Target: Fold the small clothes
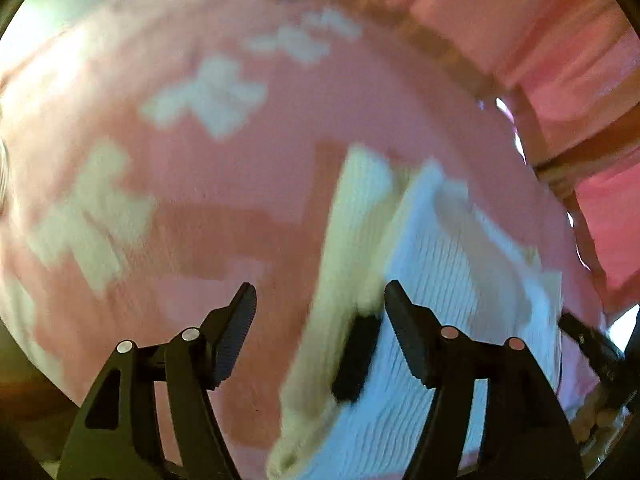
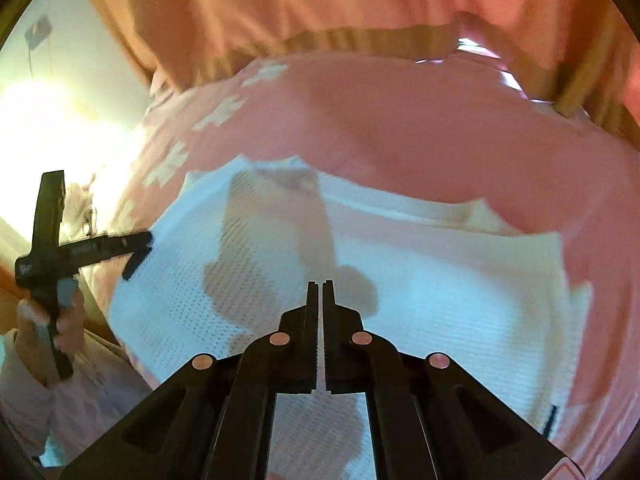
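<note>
Hovering above the white knitted garment point(image 2: 420, 300), the right gripper point(image 2: 322, 284) with its two ribbed black pads pressed together and nothing seen between them, probably because no fold is being carried now. Lying directly under and beyond these closed tips, the garment, spread mostly flat, with a fine waffle-like knit and a brownish figure point(image 2: 276, 240) woven into it. Showing past its far edge, the pink blanket point(image 2: 400, 120) with pale cross-shaped patterns, soft and slightly wavy, serving as the folding surface. Standing off to the left side of this claw, the left gripper point(image 2: 138, 248), held by a hand point(image 2: 44, 320), its tip reaching the garment's left border. Seen from the left wrist: the left gripper point(image 1: 320, 292) standing wide open, nothing clamped, the right-hand finger above the white knit point(image 1: 432, 280), the other above pink cloth point(image 1: 200, 220). Running between these fingers, a thick cream fold point(image 1: 352, 240) of the garment, fluffy at the edge, seemingly doubled over already and let go. Much blurring in both views, so fine contact not possible to judge. Rising farthest away, an orange-pink fabric point(image 2: 280, 8) with a ribbed brown hem.
</note>
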A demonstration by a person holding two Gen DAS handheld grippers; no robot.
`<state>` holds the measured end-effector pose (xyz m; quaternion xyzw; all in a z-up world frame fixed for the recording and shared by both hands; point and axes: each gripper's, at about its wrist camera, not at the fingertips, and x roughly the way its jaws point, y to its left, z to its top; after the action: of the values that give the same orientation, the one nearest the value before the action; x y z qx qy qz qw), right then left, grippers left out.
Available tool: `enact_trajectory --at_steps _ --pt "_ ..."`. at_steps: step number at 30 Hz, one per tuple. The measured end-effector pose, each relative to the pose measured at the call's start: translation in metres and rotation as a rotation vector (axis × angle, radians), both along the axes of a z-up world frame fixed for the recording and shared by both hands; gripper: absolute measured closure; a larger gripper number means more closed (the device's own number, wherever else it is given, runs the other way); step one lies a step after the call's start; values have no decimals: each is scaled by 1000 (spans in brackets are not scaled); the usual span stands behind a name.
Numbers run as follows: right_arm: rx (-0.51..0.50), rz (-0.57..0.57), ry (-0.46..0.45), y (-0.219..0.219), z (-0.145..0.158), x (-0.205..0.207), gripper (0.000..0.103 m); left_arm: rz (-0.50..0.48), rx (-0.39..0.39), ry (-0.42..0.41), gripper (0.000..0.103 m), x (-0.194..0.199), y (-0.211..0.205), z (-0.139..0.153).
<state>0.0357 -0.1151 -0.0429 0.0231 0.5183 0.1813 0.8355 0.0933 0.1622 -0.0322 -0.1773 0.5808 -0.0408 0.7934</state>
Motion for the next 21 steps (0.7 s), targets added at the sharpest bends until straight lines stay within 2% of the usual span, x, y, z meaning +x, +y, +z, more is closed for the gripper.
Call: enact_trajectory --at_steps 2,4,7,9,10,12,14,16,21 --pt "-17 5 17 16 -7 2 102 -28 -16 20 38 -9 -9 -12" --pt "-40 -10 42 20 -19 18 102 -51 6 16 37 -16 -18 -19" --pt "-105 -51 99 23 -44 38 102 -82 46 -12 36 -19 -25 -16" --pt "-92 -61 127 17 -56 44 103 -81 26 -9 39 -18 -25 -17" --pt "-88 -63 120 18 -58 46 103 -85 19 -8 44 -15 -25 -16" --pt "-89 -61 126 19 -58 48 103 -97 -50 11 71 -14 -25 -17" --pt "-81 -55 126 18 -61 48 103 -77 -114 19 79 -15 -21 -13" --pt "-75 -54 131 17 -62 50 103 -81 -131 -3 81 -15 -26 -3" --pt "-80 -44 115 14 -64 52 103 -159 -264 -172 83 -29 -62 72"
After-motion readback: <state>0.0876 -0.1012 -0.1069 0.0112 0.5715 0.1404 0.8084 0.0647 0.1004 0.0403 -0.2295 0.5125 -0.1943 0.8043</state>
